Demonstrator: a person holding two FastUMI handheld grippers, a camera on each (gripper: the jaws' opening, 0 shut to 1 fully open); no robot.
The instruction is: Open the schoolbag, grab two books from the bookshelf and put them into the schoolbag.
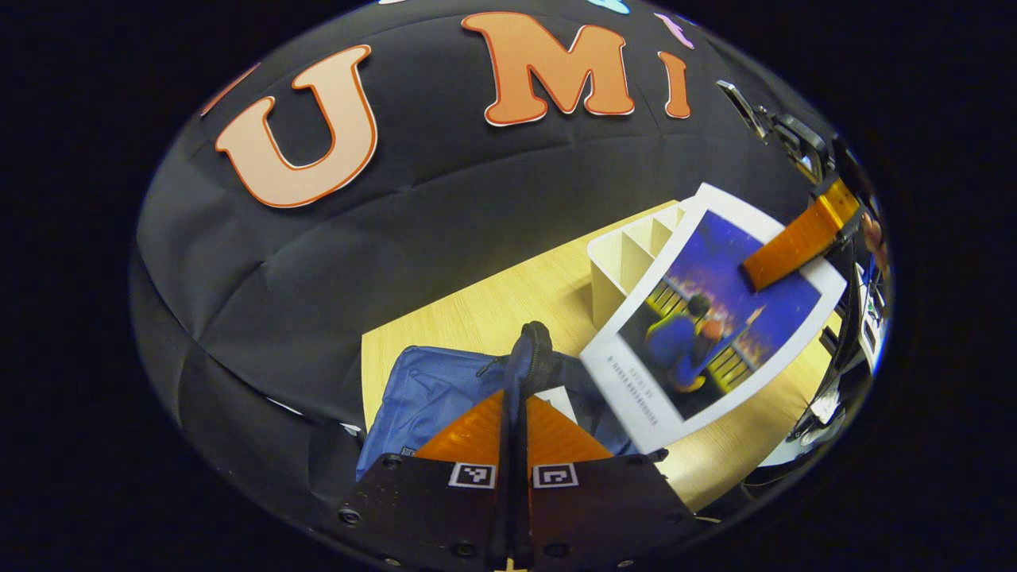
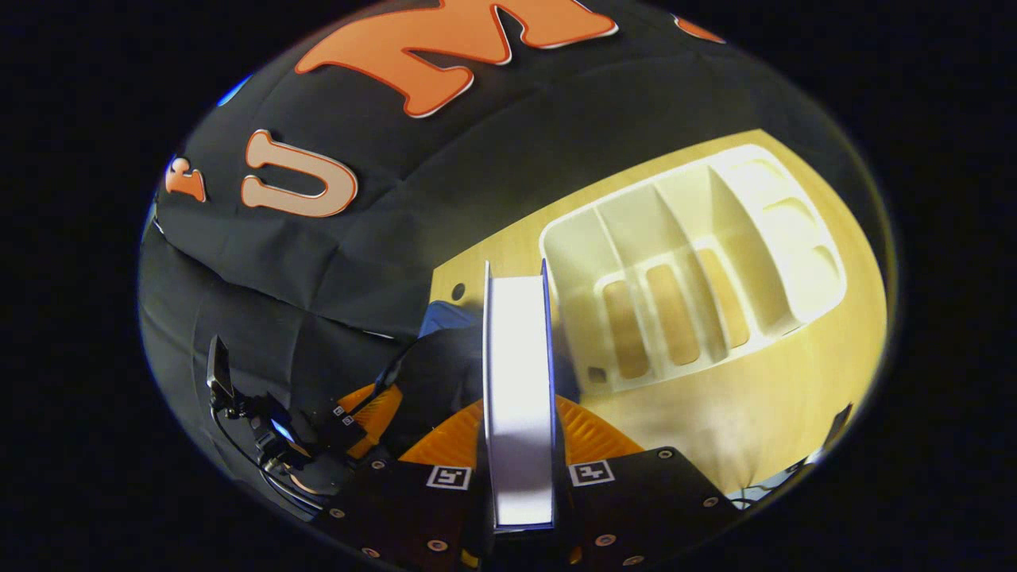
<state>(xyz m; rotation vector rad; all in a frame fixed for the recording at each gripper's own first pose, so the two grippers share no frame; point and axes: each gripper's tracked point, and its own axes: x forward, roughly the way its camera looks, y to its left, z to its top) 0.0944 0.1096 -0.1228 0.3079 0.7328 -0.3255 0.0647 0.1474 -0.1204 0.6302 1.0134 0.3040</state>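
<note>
One schoolbag [image 1: 429, 393], one book [image 1: 715, 318], two clamped claws.

The left gripper view looks forward and down from close above the schoolbag [image 1: 445, 389], facing the wall. The right gripper view looks down from near the bookshelf [image 2: 699, 262]. Both share the wooden table [image 1: 493, 310], bookshelf and book [image 1: 715, 318].

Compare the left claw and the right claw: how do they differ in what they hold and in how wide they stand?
The left claw pinches a fold of the blue schoolbag; the right claw clamps a book. The left claw's jaws stand almost together on the thin fabric; the right claw's jaws stand wider, the book's thickness apart. Both are shut on their load, over the wooden table.
</note>
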